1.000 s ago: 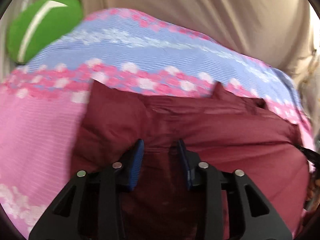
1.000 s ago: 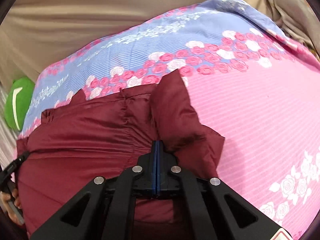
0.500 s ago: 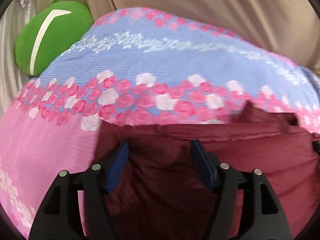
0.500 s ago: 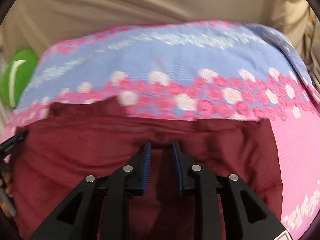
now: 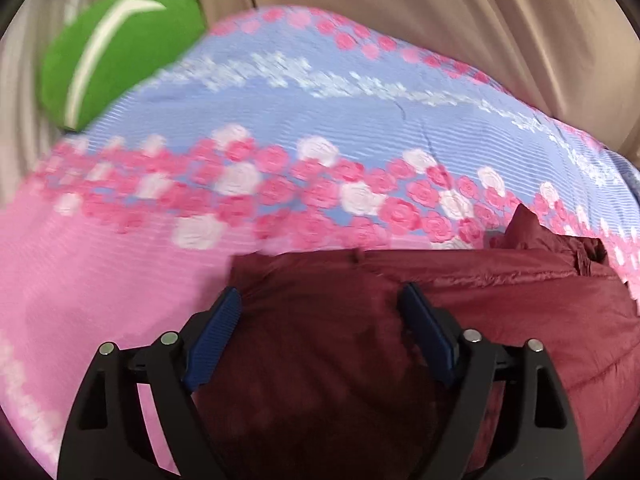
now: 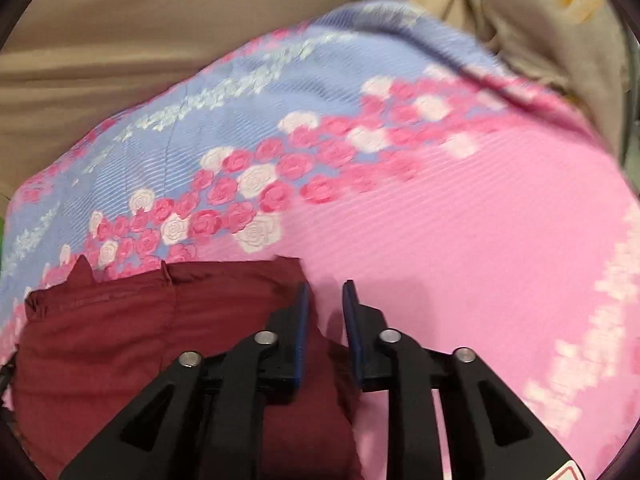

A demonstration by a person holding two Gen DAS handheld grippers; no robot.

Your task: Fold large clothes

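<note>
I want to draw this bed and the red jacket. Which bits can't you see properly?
- Maroon jacket: its near part, left wrist view, hidden behind the left gripper and cut by the bottom edge.
- Its left side, right wrist view: cut by the frame edge.
- Green cushion: blurred, partly behind the flowered bedspread.
- Bedspread roses on the right, right wrist view: smeared by motion.

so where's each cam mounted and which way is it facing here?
Left wrist: on the left gripper, looking forward and down along its open fingers at the maroon garment on the floral sheet; green cushion far left.
Right wrist: on the right gripper, angled down at the garment's right edge; fingers slightly apart, nothing between them.
Shared: garment, sheet, beige curtain behind.
</note>
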